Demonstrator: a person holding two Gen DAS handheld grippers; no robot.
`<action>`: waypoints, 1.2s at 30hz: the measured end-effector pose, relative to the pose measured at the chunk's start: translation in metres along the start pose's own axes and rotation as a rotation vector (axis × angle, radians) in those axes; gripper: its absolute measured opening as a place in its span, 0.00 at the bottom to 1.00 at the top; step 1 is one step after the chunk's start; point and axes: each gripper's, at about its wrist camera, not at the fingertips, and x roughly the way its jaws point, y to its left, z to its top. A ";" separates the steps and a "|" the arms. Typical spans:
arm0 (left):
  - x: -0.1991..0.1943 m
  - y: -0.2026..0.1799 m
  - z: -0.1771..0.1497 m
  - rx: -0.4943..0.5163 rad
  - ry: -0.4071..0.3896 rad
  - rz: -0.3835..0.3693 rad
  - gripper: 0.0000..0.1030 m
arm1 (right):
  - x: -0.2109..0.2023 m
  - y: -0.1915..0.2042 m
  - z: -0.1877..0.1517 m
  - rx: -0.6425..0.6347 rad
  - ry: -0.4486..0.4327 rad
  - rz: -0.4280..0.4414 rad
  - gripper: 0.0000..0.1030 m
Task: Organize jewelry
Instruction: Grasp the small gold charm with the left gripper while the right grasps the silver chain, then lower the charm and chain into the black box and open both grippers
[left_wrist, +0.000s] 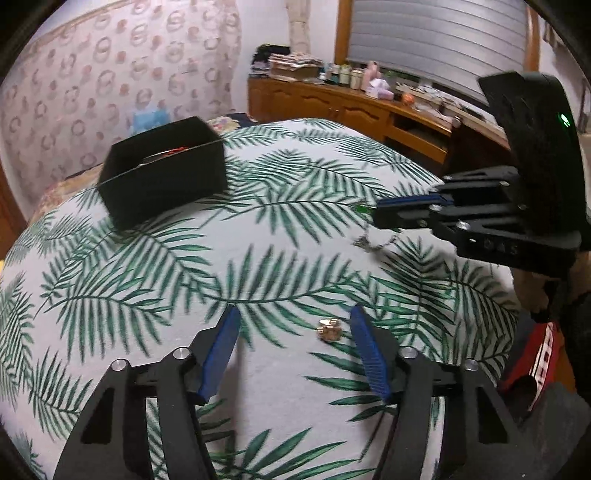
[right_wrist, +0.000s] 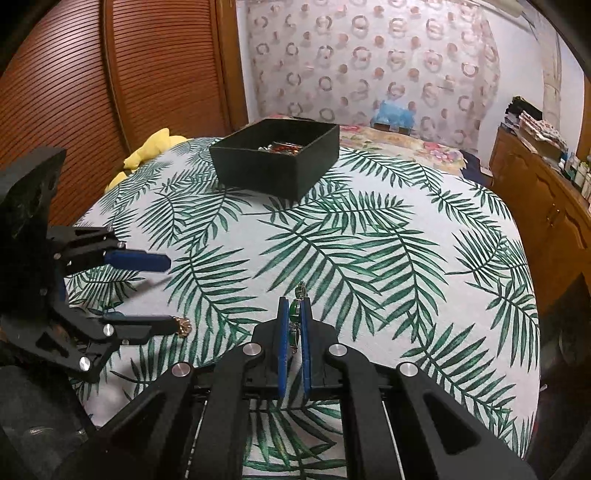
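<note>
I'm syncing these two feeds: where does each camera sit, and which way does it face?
Left wrist: on the left hand-held gripper, facing the gold ring; its fingers show.
Right wrist: on the right hand-held gripper, shut on a green pendant, facing the black box.
Both share the box, ring, leaf-print cloth, and each other's gripper.

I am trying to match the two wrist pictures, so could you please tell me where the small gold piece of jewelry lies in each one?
Left wrist: the gold piece lies low in the centre on the leaf-print cloth, between the left gripper's open fingers, nearer the right-hand one.
Right wrist: it lies at lower left, at the tip of that gripper's lower finger.
Shared landmark: the black box.
</note>
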 end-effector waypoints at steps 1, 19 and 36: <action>0.002 -0.002 0.000 0.006 0.009 -0.005 0.37 | 0.000 0.000 0.000 0.001 -0.001 0.001 0.07; -0.007 0.006 0.008 0.017 -0.018 -0.010 0.13 | -0.010 0.004 0.023 -0.024 -0.052 0.001 0.07; -0.018 0.086 0.065 -0.077 -0.115 0.146 0.14 | 0.009 0.011 0.131 -0.089 -0.169 0.000 0.07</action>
